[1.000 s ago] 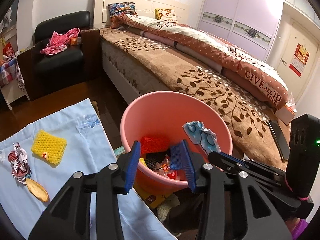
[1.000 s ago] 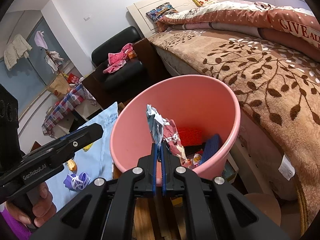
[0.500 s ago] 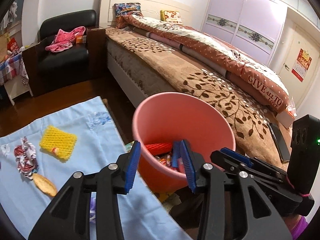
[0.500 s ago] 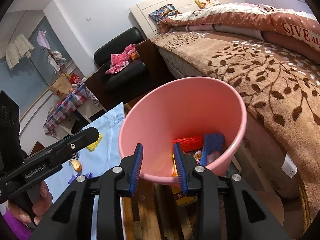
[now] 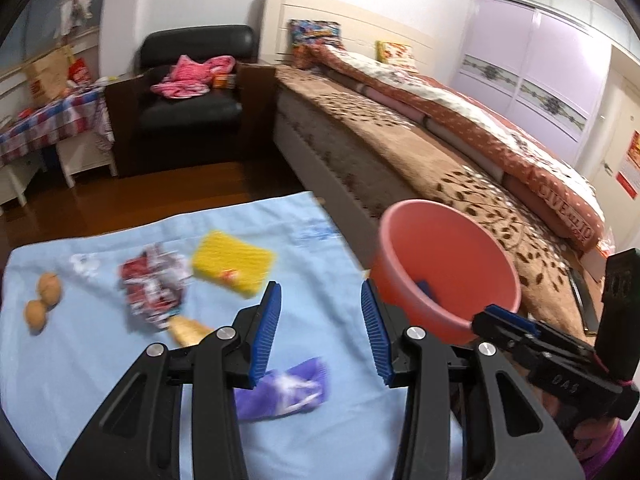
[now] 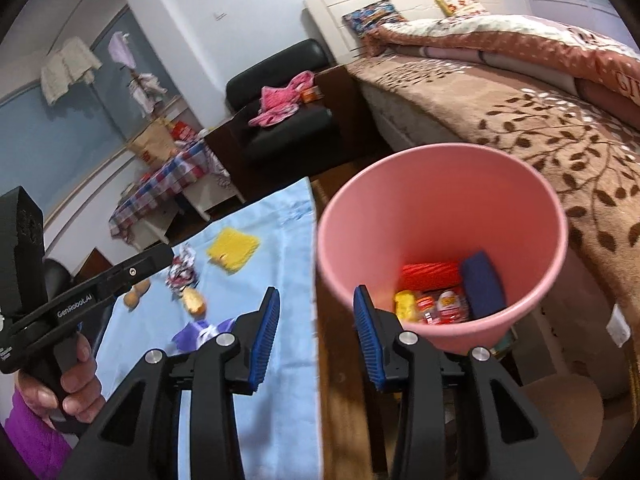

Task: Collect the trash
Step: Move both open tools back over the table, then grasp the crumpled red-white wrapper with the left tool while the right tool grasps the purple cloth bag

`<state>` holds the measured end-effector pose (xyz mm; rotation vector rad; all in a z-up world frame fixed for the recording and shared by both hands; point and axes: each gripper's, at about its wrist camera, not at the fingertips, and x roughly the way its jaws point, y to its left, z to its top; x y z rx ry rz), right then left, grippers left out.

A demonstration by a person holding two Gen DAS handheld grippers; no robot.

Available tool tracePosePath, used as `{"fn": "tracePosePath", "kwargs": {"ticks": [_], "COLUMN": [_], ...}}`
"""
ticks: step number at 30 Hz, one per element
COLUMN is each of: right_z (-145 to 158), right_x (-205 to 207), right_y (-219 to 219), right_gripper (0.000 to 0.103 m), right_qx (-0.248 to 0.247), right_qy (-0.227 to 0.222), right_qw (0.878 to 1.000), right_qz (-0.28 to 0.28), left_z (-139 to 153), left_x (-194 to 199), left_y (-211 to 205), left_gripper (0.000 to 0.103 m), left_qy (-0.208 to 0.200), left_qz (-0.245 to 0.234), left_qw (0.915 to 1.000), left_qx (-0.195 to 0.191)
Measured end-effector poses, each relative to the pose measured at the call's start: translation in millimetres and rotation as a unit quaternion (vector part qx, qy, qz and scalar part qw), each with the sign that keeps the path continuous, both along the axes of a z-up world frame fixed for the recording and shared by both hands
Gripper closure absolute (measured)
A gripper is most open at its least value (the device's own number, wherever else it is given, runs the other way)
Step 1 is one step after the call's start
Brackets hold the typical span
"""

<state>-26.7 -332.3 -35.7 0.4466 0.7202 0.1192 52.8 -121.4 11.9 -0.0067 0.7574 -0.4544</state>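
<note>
A pink bin (image 6: pixel 444 240) stands beside the bed and holds several pieces of trash; it also shows in the left wrist view (image 5: pixel 448 264). On the light blue cloth (image 5: pixel 80 360) lie a purple wrapper (image 5: pixel 288 392), a crumpled red-and-white wrapper (image 5: pixel 154 288), a yellow sponge (image 5: pixel 232 262), a bread piece (image 5: pixel 188 328) and two walnuts (image 5: pixel 42 300). My left gripper (image 5: pixel 320 332) is open and empty above the cloth, just over the purple wrapper. My right gripper (image 6: pixel 314 332) is open and empty, near the bin's left rim.
A bed (image 5: pixel 460 152) with a brown leaf cover runs along the right. A black armchair (image 5: pixel 192 100) with pink clothes stands at the back. A small table with a checked cloth (image 5: pixel 48 124) is at the left. Dark wooden floor lies between them.
My right gripper opened and let the wrapper go into the bin, then drew back left. My left gripper swung left from over the bin to over the cloth.
</note>
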Motion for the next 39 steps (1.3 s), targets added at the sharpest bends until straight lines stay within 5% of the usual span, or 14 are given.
{"fn": "tracePosePath", "kwargs": {"ticks": [16, 29, 39], "right_z": [-7.1, -15.3, -17.1], "right_x": [1.3, 3.1, 3.6], "right_y": [75.0, 107.4, 112.8], "right_gripper": [0.057, 0.057, 0.045], "right_qx": [-0.044, -0.065, -0.069], "right_qy": [0.009, 0.015, 0.016], "right_qw": [0.994, 0.986, 0.984], "right_qz": [0.100, 0.155, 0.166], "left_z": [-42.4, -55.0, -73.6], "left_x": [-14.7, 52.3, 73.1], "left_y": [93.6, 105.2, 109.0], "left_gripper": [0.061, 0.061, 0.068], "left_qy": [0.052, 0.061, 0.072], "left_qz": [0.087, 0.161, 0.167], "left_qw": [0.9948, 0.9847, 0.9822], "left_qx": [0.001, -0.026, -0.047]}}
